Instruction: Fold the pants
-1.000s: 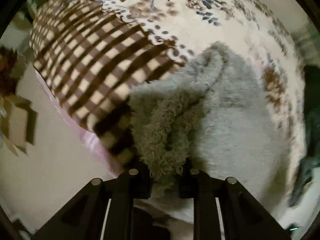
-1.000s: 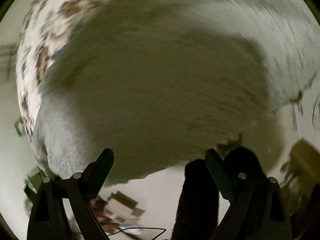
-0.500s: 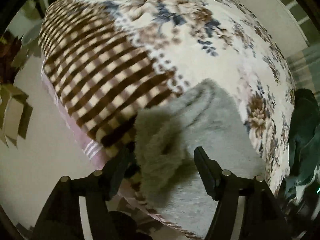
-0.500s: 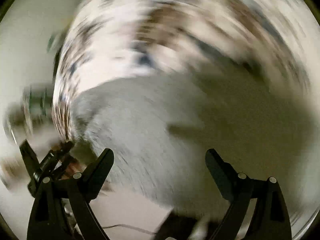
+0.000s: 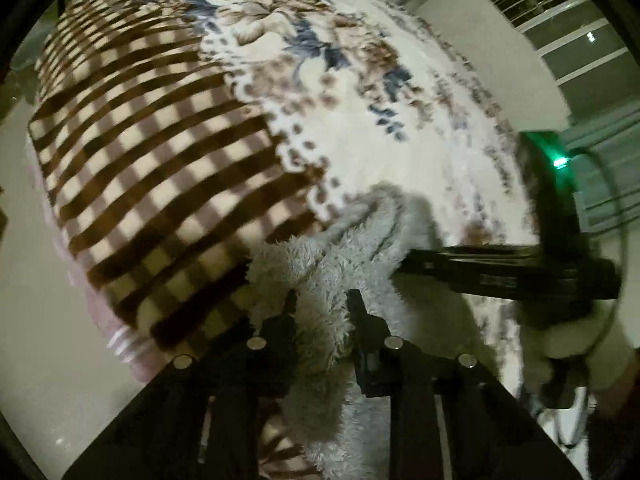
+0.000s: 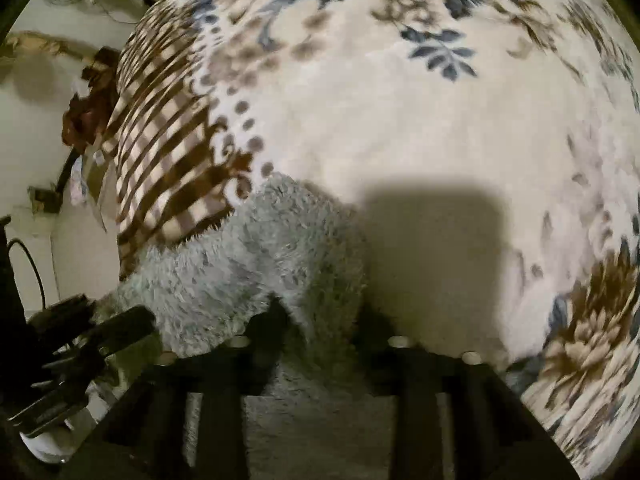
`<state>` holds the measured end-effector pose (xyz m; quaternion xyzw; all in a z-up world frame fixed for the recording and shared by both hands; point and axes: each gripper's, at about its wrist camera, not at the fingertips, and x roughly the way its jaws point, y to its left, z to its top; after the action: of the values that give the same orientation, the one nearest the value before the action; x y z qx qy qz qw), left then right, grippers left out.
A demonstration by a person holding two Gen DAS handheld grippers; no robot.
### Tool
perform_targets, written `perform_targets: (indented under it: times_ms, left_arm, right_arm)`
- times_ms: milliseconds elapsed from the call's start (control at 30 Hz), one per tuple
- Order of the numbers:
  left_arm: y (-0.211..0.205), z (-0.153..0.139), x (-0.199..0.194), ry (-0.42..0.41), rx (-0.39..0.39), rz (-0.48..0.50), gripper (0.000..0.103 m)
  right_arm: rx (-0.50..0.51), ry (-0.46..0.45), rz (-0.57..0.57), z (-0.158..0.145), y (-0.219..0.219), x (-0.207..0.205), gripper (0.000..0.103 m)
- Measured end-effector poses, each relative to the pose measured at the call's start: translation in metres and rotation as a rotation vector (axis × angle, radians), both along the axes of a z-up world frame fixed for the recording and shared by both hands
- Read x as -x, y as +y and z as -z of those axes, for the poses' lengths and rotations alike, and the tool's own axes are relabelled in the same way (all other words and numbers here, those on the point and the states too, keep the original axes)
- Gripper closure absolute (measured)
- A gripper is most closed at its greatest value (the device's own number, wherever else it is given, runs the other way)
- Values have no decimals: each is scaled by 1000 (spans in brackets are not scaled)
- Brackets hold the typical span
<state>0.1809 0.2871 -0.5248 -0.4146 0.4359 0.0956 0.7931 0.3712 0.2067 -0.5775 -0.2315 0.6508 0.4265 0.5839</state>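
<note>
While both claws are working at the near edge of the bed, the left claw (image 5: 322, 304) is pinching a bunched ridge of the grey fleece pants (image 5: 340, 264); the right claw (image 6: 320, 320) is clamping another fold at 6 o'clock. Pants are lying on the patterned blanket (image 6: 400, 120), trailing toward 10 o'clock. Fabric is looking soft, thick and light, likely slumping rather than creasing; hems or waistband edges are seeming the better holds. Checked border (image 5: 140, 160) is running beyond at 10 o'clock.
</note>
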Motion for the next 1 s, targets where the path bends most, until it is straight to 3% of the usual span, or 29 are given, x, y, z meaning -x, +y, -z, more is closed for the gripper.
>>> perform_targets:
  times_ms: [33,133,233,300,367,400,500,533,600,633,667,767,833,900,1000]
  left_arm:
    - [2,-3,0,-16,8,2,85]
    - [8,-5,-4,-34,5,3,85]
    - [21,14,-16,16,-14,-19,85]
    - [35,37,-21,95,5,-47,85]
    - [45,42,-18,114,50,-74,84]
    - [47,38,-17,121,57,-76,84]
    - [44,4,-8,135,-14,-59,81]
    - [42,-4,-6,128,-33,-53,76]
    - [31,-28,-2,149,-114,-36,54]
    - [28,-33,-2,162,-139,-28,29]
    - [20,-40,-3,164,-163,-9,19]
    - [-2,-42,-13,151,-160,37,19]
    - [-17,-34,-27,169,-135,74,19]
    - [-40,-26,-43,187,-121,118,19]
    - [-77,-22,-61,190,-109,176,19]
  right_arm:
    - [-15,5,20,-3,-4,-3,83]
    - [-56,36,131,-8,-20,-22,84]
    - [-36,31,225,3,-28,-36,84]
    - [-8,86,274,19,-29,-41,83]
    - [-5,102,312,22,-32,-43,71]
    - [-28,117,348,17,-38,-45,60]
    - [-158,152,476,-12,-77,-45,26]
    - [-203,146,521,-26,-97,-44,21]
    - [-249,130,624,-48,-147,-39,20]
    - [-249,115,677,-56,-173,-37,20]
    - [-219,87,745,-61,-209,-33,20]
    - [-111,22,885,-62,-293,-28,20]
    - [-44,25,947,-51,-347,-28,20]
    - [26,29,925,-34,-375,-29,20]
    - [155,-25,771,-11,-380,-27,20]
